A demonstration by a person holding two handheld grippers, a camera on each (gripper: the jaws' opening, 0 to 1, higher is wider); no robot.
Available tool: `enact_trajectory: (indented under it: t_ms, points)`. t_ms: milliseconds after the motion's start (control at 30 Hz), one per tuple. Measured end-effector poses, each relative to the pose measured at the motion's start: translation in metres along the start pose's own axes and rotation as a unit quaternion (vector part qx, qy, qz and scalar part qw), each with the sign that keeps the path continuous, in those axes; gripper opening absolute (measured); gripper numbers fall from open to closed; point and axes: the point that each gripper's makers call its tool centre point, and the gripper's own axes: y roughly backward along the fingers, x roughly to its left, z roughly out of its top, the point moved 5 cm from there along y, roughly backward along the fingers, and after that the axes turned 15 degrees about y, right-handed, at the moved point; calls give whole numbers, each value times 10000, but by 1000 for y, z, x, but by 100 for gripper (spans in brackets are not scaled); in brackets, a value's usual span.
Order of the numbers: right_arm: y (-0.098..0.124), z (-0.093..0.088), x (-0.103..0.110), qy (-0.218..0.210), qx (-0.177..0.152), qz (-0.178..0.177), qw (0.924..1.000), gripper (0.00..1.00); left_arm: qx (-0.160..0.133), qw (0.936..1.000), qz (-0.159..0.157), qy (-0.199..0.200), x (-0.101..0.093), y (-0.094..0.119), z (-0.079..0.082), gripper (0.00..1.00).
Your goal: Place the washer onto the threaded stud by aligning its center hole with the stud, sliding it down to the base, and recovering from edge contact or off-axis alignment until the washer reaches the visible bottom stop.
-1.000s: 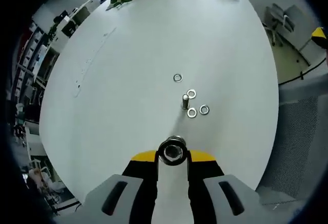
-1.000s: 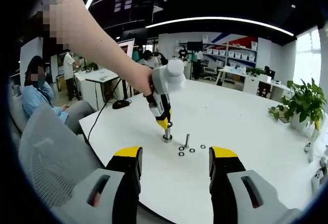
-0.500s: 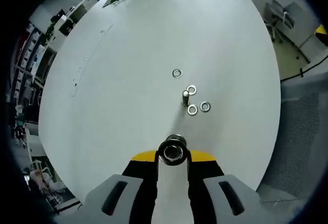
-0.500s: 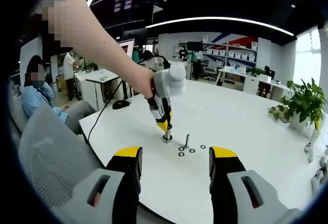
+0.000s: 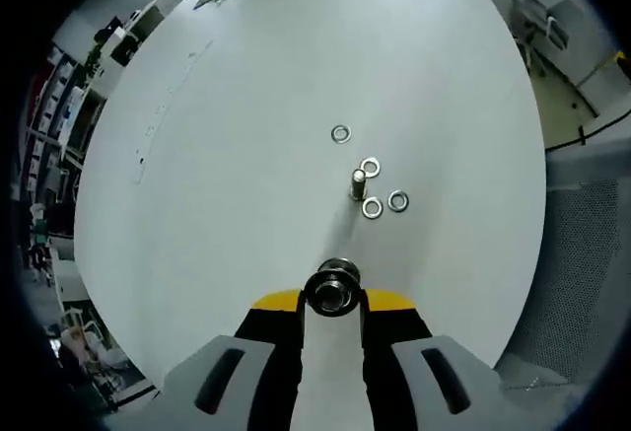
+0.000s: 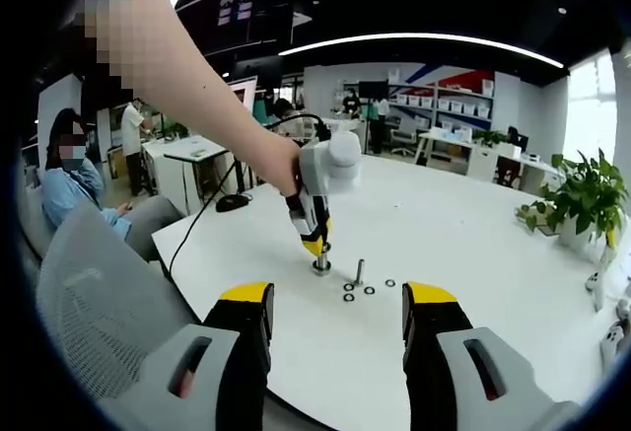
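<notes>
- Left gripper view puts the threaded stud (image 5: 358, 183) upright on the white table (image 5: 246, 155), with four washers (image 5: 372, 208) lying flat around it: two just beside its base, one a little to the right (image 5: 398, 200), one farther up (image 5: 341, 134).
- We count one stud, four loose washers, and one thick metal ring piece (image 5: 333, 290) held between the left gripper (image 5: 333, 298) jaws, which are clamped on it.
- Compared with a second ago, the stud and washers sit slightly higher in this view and the ring piece is unchanged between the jaws; the camera has shifted, not the parts.
- Right gripper view shows the left gripper (image 6: 317, 244) from the side, held in a person's hand (image 6: 271, 165), its tip at the ring piece (image 6: 321, 267) on the table beside the stud (image 6: 360, 270); here we make out only three washers (image 6: 349, 296).
- We see the right gripper (image 6: 335, 313) with its jaws wide apart and nothing between them.
- Right gripper view also takes in a potted plant (image 6: 582, 199) and office desks (image 6: 197, 147).
</notes>
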Motion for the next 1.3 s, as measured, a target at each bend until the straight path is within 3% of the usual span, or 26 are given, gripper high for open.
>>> enact_trajectory:
  t_ms: [500, 867, 1300]
  points:
    - [-1, -1, 3, 21, 5, 79, 10000, 55, 24, 10000, 25, 32, 3, -5, -1, 21]
    - [-1, -1, 4, 42, 17, 97, 9999, 55, -380, 9978, -35, 549, 6, 8, -3, 22]
    - [-2, -1, 4, 125, 98, 51, 9999, 55, -1073, 9846, -248, 1361, 6, 34, -9, 24]
